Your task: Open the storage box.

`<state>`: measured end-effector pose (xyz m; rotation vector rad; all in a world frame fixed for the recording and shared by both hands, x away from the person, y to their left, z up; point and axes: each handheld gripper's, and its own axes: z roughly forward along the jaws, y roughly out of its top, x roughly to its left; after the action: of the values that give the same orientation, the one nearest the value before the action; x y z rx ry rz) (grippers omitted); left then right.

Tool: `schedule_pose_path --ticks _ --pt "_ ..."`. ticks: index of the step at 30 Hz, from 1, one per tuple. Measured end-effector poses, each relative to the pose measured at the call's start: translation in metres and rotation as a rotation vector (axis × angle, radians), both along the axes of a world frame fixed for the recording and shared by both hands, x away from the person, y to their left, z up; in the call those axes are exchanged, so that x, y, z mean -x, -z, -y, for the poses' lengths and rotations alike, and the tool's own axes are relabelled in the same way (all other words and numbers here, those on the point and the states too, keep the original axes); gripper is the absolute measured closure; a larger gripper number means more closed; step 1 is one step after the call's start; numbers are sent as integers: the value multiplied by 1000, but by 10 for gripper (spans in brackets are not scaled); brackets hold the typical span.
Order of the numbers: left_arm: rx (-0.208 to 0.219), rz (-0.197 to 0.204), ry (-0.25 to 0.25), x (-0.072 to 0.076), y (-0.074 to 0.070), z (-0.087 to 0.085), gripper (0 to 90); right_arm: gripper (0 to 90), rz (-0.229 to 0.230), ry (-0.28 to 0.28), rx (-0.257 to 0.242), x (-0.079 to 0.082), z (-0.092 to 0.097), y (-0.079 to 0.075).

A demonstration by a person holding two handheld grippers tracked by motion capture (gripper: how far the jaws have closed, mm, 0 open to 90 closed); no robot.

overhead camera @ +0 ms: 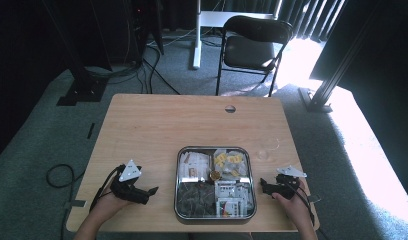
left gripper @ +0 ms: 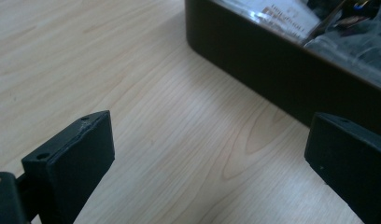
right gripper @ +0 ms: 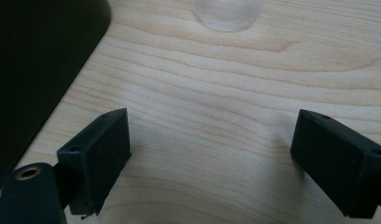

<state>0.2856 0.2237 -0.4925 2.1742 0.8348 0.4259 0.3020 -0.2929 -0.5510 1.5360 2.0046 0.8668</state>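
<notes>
Two grippers flank the metal tray (overhead camera: 178, 170) in my high view, one at each side of it, both low near the front edge of the wooden table (overhead camera: 157, 125). The left gripper (overhead camera: 151, 193) points at the tray's left wall with a strip of bare wood between them; the right gripper (overhead camera: 263, 184) sits just beside the tray's right wall. The tray is divided into compartments of small bagged parts (I can't make out what the bags hold at this size). A clear round thing, possibly a small cup (overhead camera: 264, 153), stands on the table beyond the right gripper, near the tray's far right corner. The far half of the table is open wood.

From the left gripper view, I see the left gripper (left gripper: 209, 154) with its jaws spread wide over bare tabletop, nothing between them. The tray's dark wall (left gripper: 254, 70) runs across the upper right, close ahead of the right-hand jaw.

From the right gripper view, the right gripper (right gripper: 212, 144) is likewise wide apart and empty above the wood. The tray's rounded corner (right gripper: 44, 56) fills the left side, and the cup's clear base (right gripper: 228, 14) stands ahead at the top edge, well apart from the jaws.
</notes>
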Motion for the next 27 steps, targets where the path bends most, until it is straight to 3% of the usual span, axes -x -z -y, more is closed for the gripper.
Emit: schedule_pose_path --ticks 15,27 --pt "31 10 102 -3 -9 33 18 113 0 0 0 0 0 0" --pt "38 14 154 -8 -13 52 19 113 0 0 0 0 0 0"
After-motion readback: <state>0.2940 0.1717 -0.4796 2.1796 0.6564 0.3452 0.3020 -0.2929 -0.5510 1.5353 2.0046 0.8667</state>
